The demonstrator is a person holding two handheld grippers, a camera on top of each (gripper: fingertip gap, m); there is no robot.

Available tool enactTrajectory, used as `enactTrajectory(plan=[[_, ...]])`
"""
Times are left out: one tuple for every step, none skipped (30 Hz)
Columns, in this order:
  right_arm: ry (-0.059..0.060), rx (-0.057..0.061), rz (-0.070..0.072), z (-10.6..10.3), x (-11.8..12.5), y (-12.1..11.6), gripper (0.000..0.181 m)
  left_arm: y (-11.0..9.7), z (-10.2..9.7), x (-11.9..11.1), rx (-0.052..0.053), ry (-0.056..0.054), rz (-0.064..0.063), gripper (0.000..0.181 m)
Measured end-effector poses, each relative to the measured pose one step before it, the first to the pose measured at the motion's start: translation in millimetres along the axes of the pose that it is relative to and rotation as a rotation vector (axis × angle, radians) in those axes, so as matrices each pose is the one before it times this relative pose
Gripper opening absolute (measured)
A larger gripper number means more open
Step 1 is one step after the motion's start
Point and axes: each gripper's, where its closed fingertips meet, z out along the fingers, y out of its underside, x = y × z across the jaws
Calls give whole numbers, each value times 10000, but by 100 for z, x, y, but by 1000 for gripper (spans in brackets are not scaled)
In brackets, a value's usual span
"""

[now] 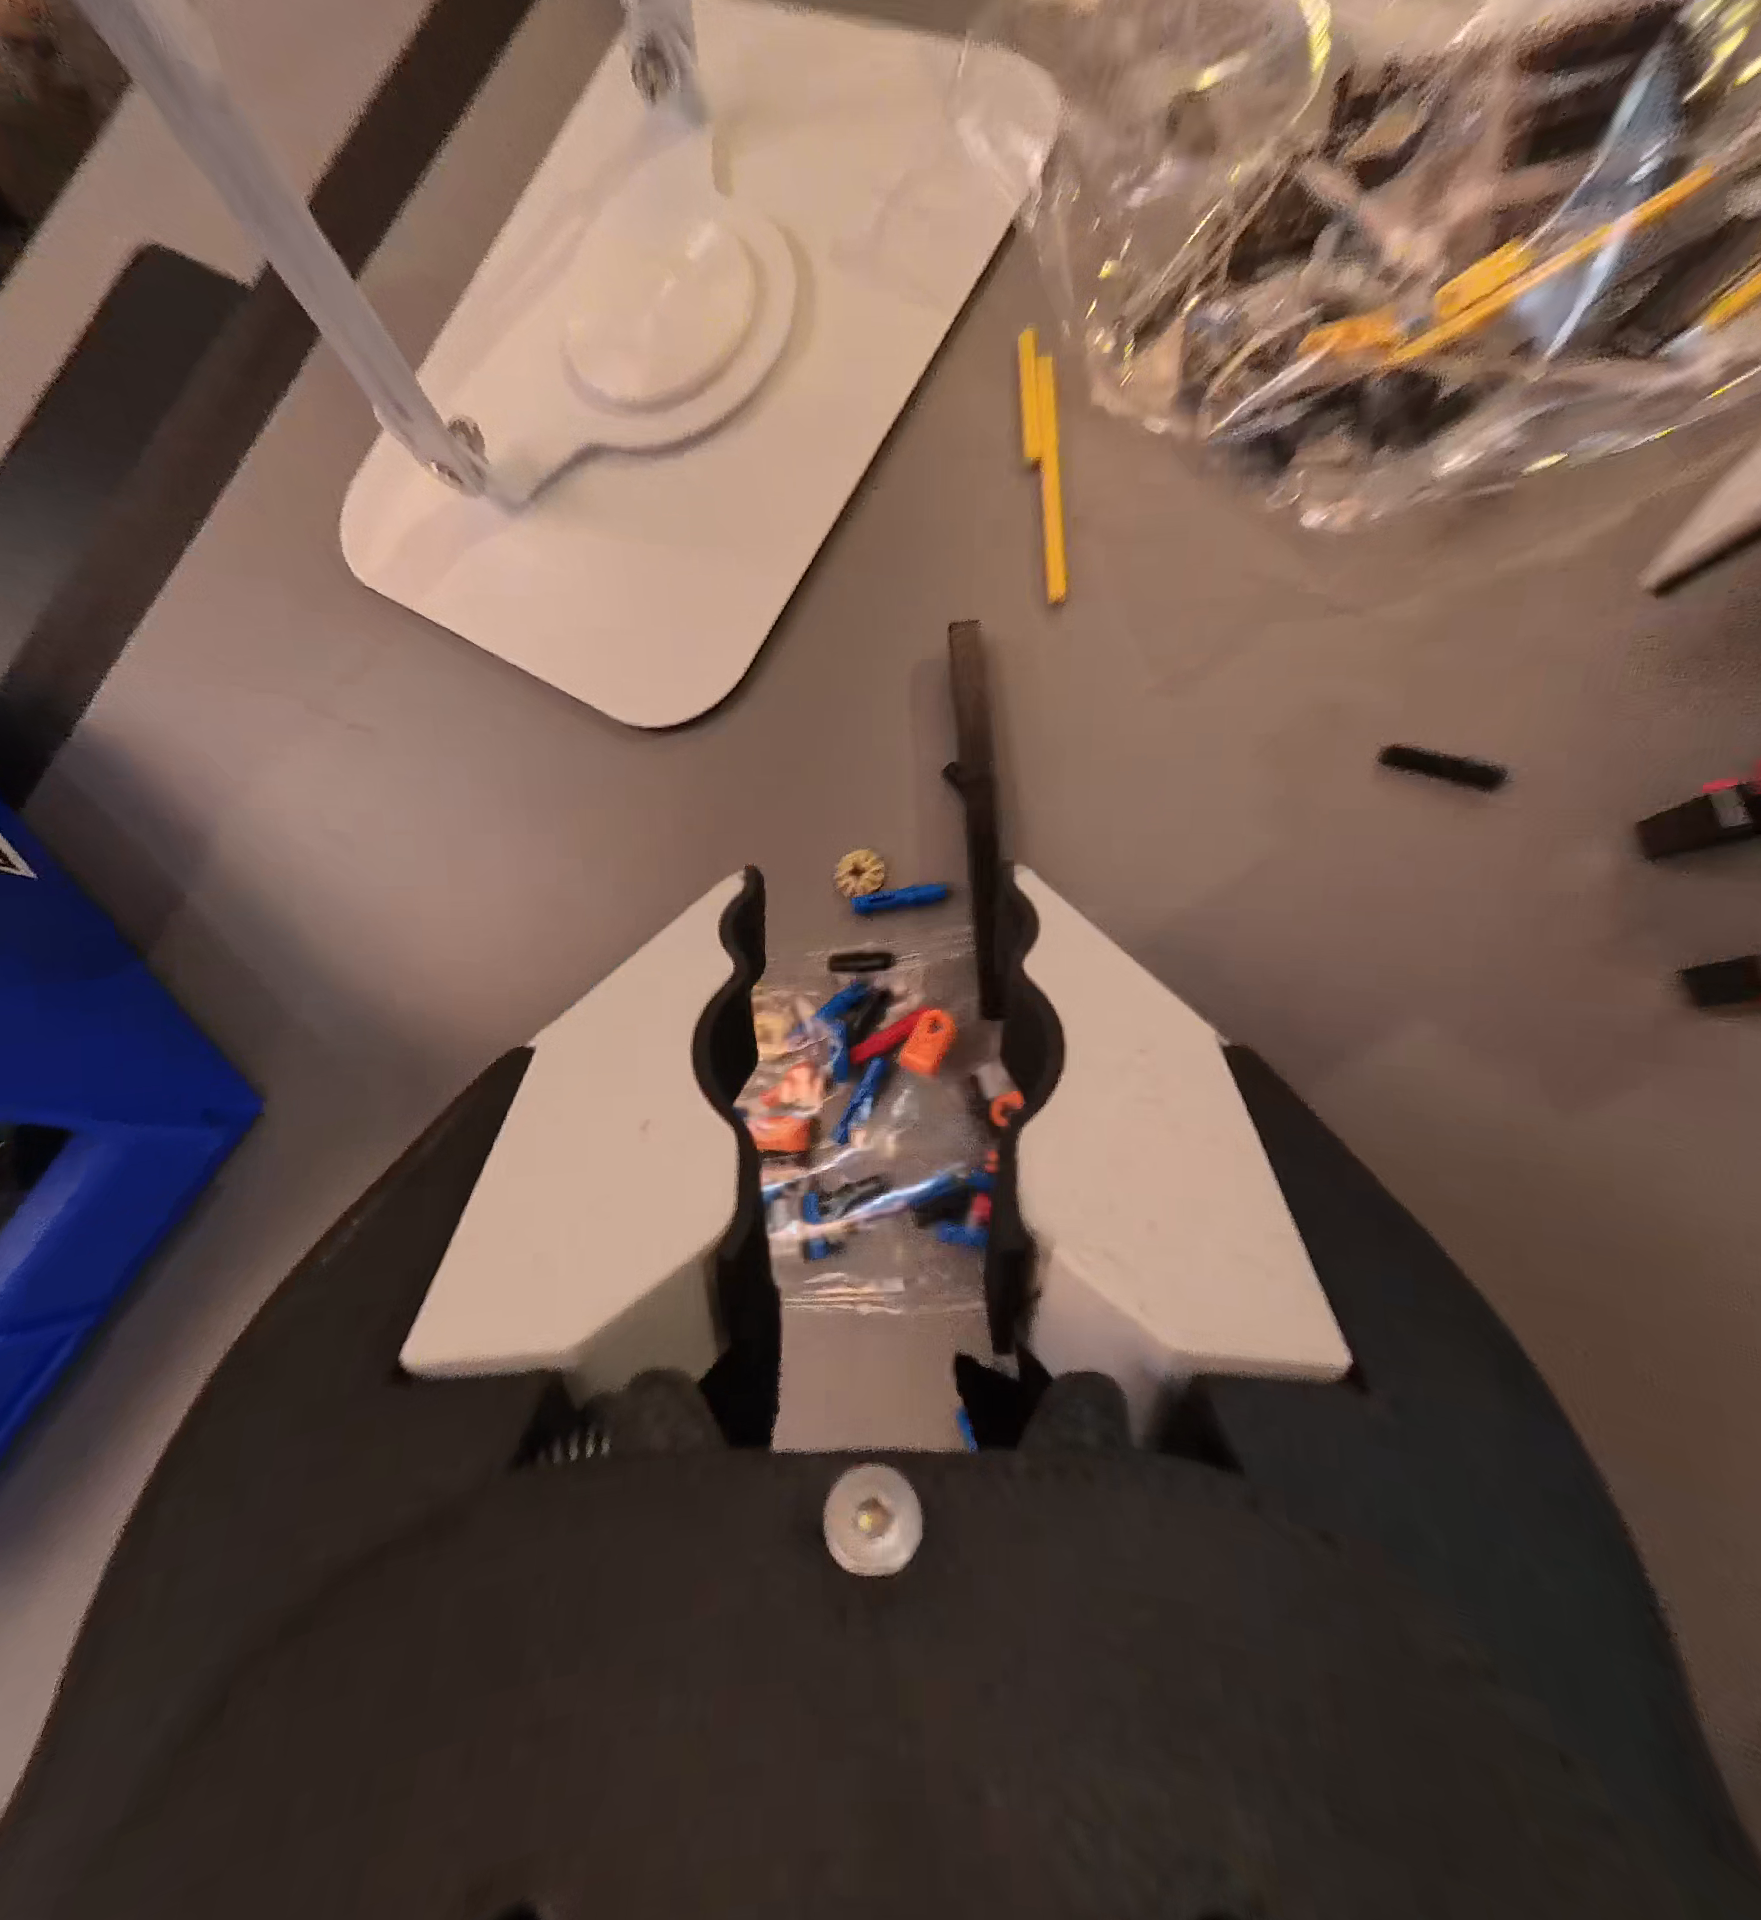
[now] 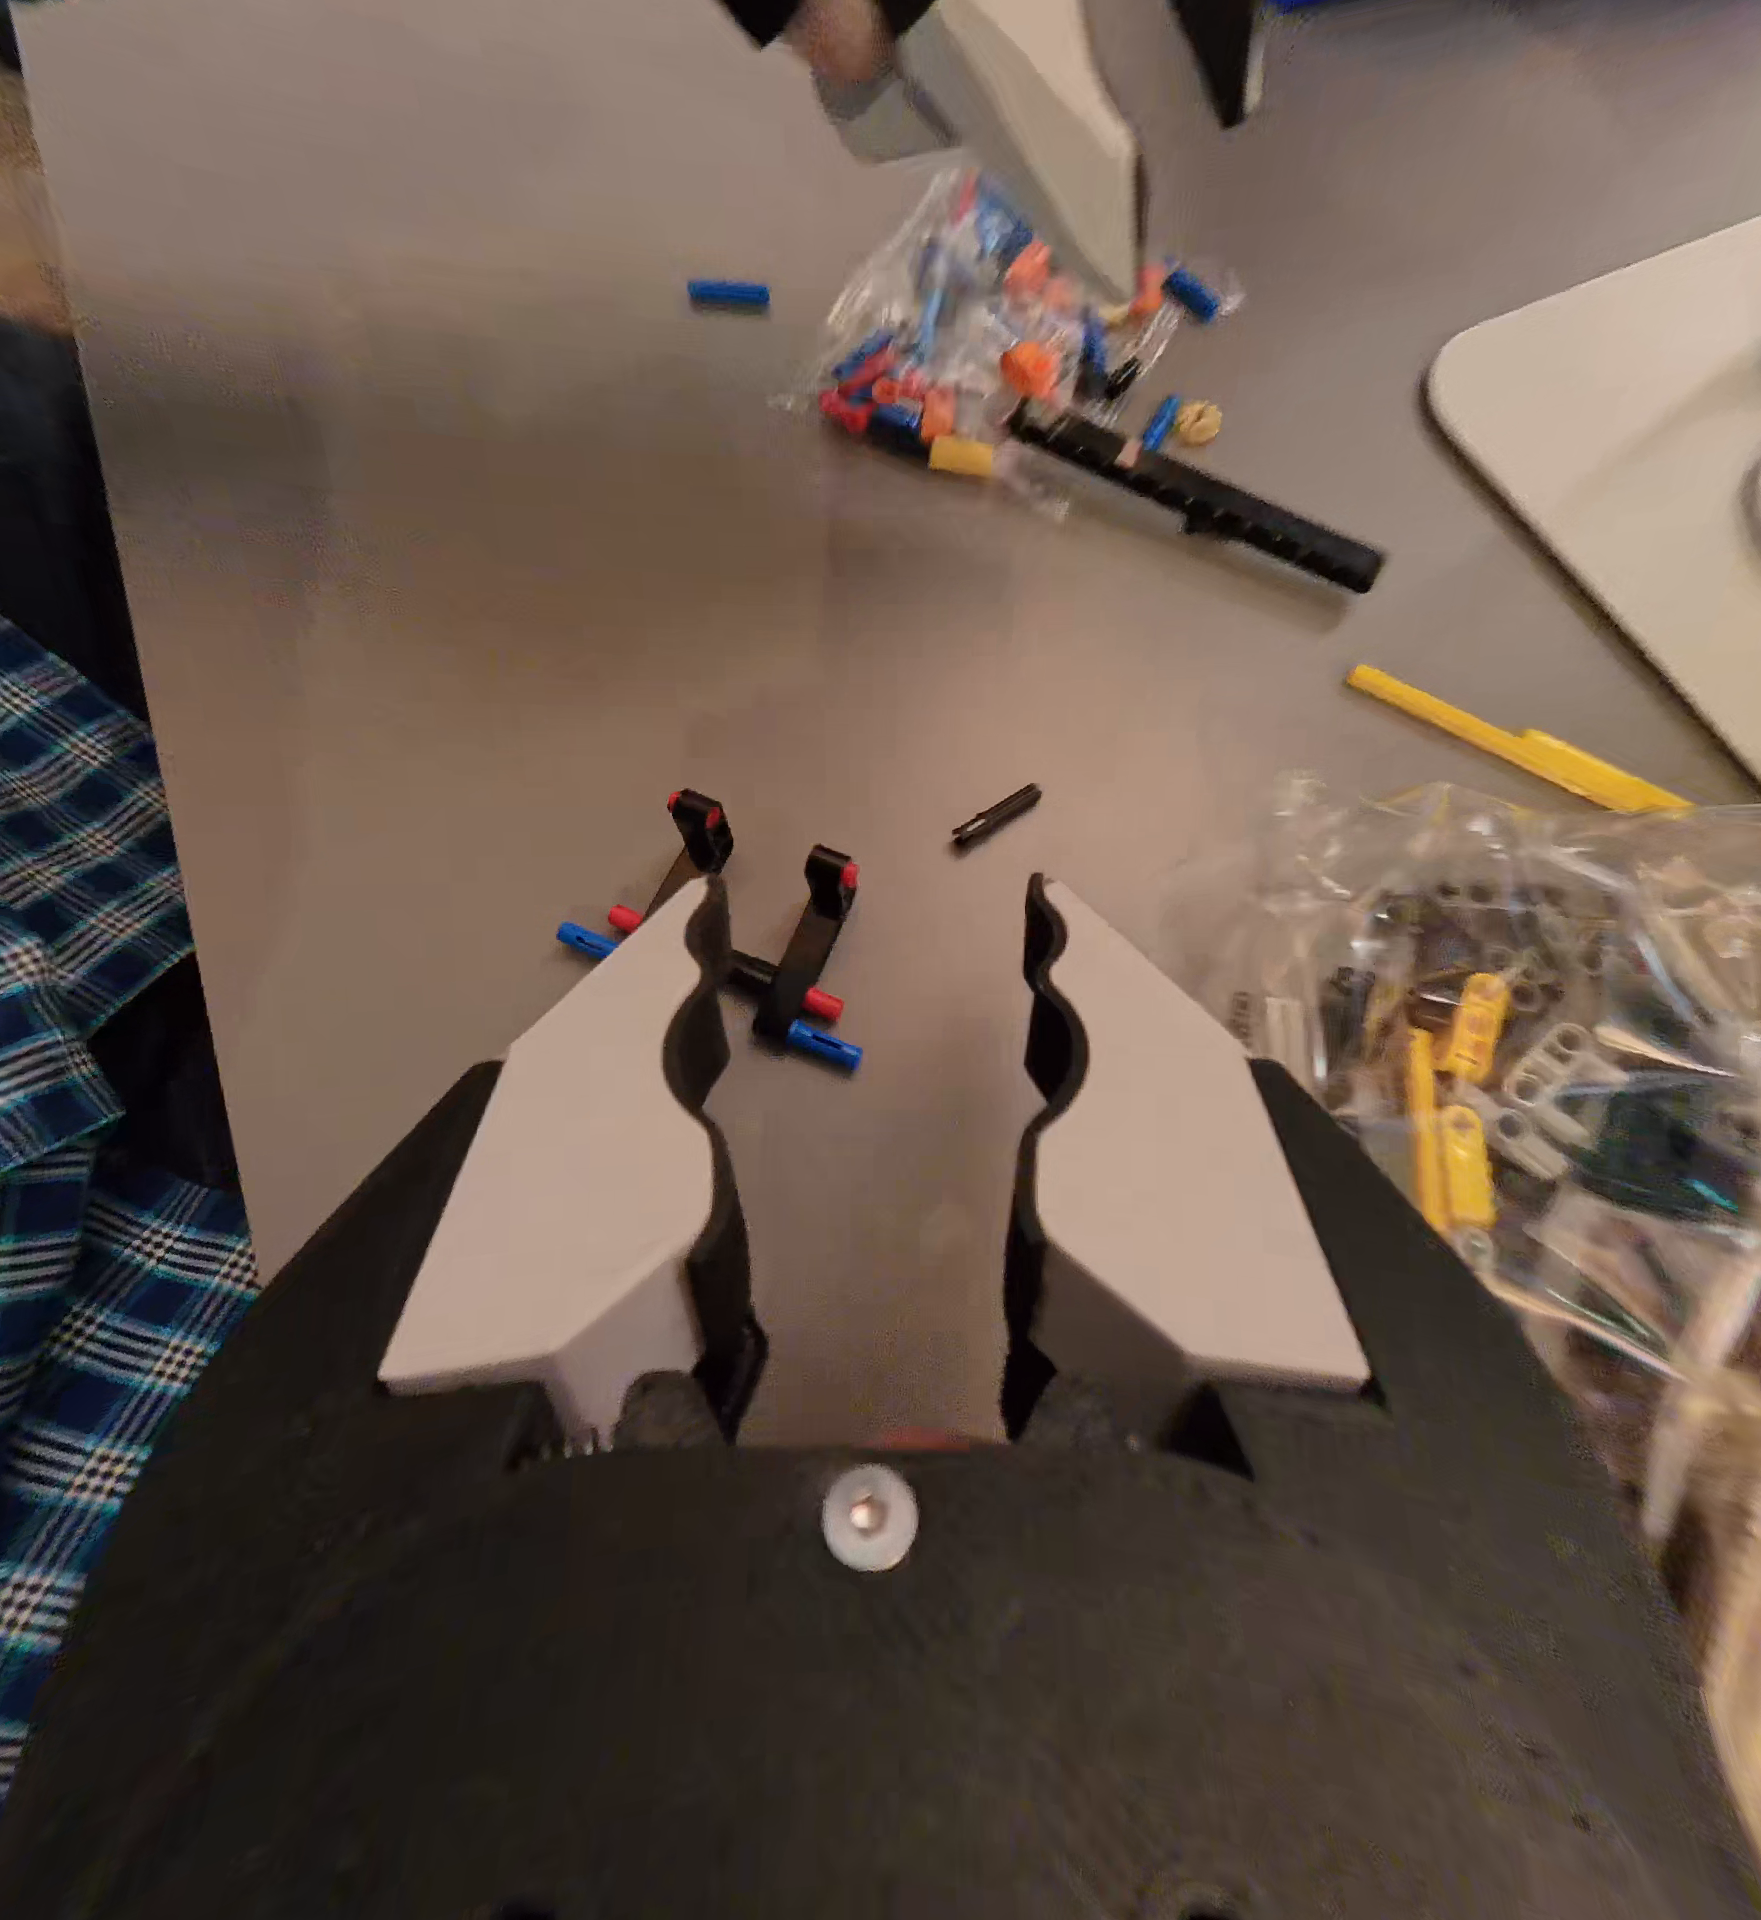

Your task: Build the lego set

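My left gripper (image 1: pixel 881 888) is open, its fingers straddling a small clear bag of blue, orange and red pins (image 1: pixel 855 1122) on the grey table. A long black beam (image 1: pixel 975 810) lies along its right finger. A tan gear (image 1: pixel 860 871) and a blue pin (image 1: pixel 902 899) lie at the fingertips. My right gripper (image 2: pixel 876 894) is open and empty, just above a small black assembly with red and blue pins (image 2: pixel 803 956). A loose black pin (image 2: pixel 995 816) lies beyond it. The right wrist view shows the left gripper (image 2: pixel 1052 125) over the small bag (image 2: pixel 1001 332).
A large clear bag of parts (image 2: pixel 1541 1070) lies at the right, also in the left wrist view (image 1: pixel 1458 239). Yellow axles (image 1: pixel 1042 457) lie near a white stand base (image 1: pixel 668 416). A blue bin (image 1: pixel 45 1091) stands left. A plaid sleeve (image 2: pixel 24 1039) is at the table edge. The tan gear (image 1: pixel 860 871) is about 6 cm from my left fingertips and 15 cm from my right. My right wrist view (image 2: pixel 1197 416) looks at it from another angle.
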Motion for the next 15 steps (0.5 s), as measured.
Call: enactTrajectory(plan=[[62,210,106,-647,287,-348,57,-621,-678,690,295,56,-104,42],[68,157,146,-609,416,-246,62,-538,-509,964,309,192,-164,41],[144,90,98,-557,624,-117,65,-210,-299,941,175,165,-72,43],[231,82,109,-513,838,-99,69,163,-169,429,-20,-104,106,47],[292,84,102,-466,953,-151,74,273,-136,35,-79,-251,189,52],[278,81,32,-391,917,-213,78,6,-181,-143,83,-264,111,54],[294,100,-17,-375,927,-348,80,-307,-188,-44,235,-92,-51,55],[280,156,-3,-387,924,-564,81,-437,-172,107,237,93,-159,57],[223,191,-11,-412,880,-766,76,-454,-176,-117,139,14,-99,59],[338,213,-29,-432,1154,-957,72,-598,-216,-524,131,-214,55,59],[501,197,-46,-428,1579,-1040,68,-850,-266,-812,182,-349,206,58],[437,179,-29,-313,1690,-1125,64,-1018,-259,-875,177,-314,261,56],[299,206,58,-220,1654,-1275,59,-1194,-222,-1075,202,-348,209,51],[336,280,146,-151,1830,-1502,55,-1331,-124,-1219,240,-356,109,49],[372,295,111,-40,1914,-1605,51,-1386,-3,-1108,258,-242,62,47]])
